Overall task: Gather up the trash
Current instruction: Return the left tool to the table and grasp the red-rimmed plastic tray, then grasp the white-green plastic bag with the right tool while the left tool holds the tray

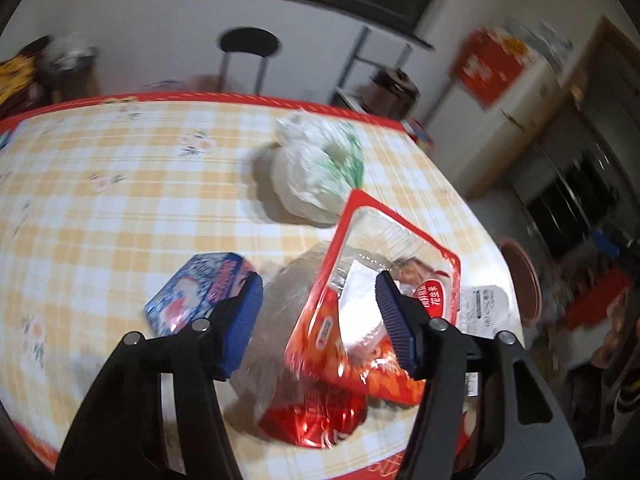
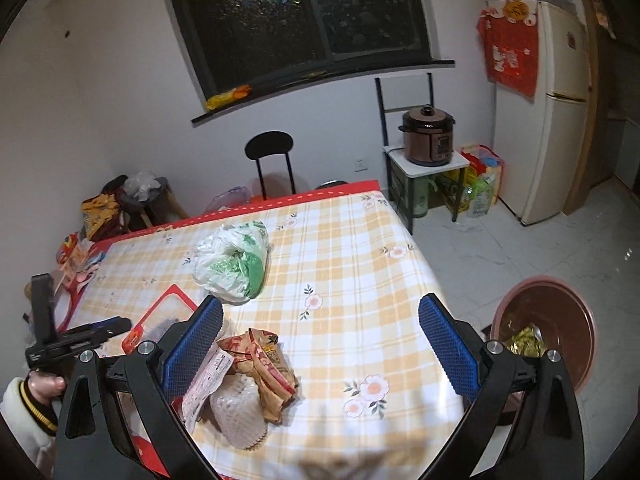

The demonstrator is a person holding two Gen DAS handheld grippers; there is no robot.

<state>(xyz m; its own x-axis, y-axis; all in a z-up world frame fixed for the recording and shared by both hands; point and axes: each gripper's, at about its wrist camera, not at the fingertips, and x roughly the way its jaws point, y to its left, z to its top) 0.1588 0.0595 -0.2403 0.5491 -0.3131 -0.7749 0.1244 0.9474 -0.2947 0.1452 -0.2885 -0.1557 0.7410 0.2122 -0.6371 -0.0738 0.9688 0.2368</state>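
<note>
A: Step in hand?

B: Reaching for a pick, by the look of it. Left gripper (image 1: 320,312) tilted down over the heap of wrappers at the near edge of the table (image 1: 120,184). Jaws partly spread, nothing pinched: red packet (image 1: 372,264) standing between the pads, pads not yet pressing on it. Right pad just beside its clear window, left pad over a blue packet (image 1: 192,292).

A: And the other side?

B: Right gripper (image 2: 320,344) spread wide, empty, held above the checked cloth near a crumpled brown wrapper (image 2: 264,364) and a white foam net (image 2: 238,412).

A: Where does the trash go?

B: Most likely into the brown bin (image 2: 548,328) on the floor past the table's right edge; something yellowish already lying in it. Bulk of the trash on the table, though: white and green plastic bag (image 2: 232,264) further back, apart from the heap, plus a paper slip (image 2: 208,384) beside the foam net.

A: Next move?

B: Probably closing on the red packet. Slippery film, bent and half upright, so a firm pinch low on its body rather than its edge. Then a lift clear of the clear film (image 1: 288,300) beneath, to avoid dragging the rest along. Much left to collect.
</note>
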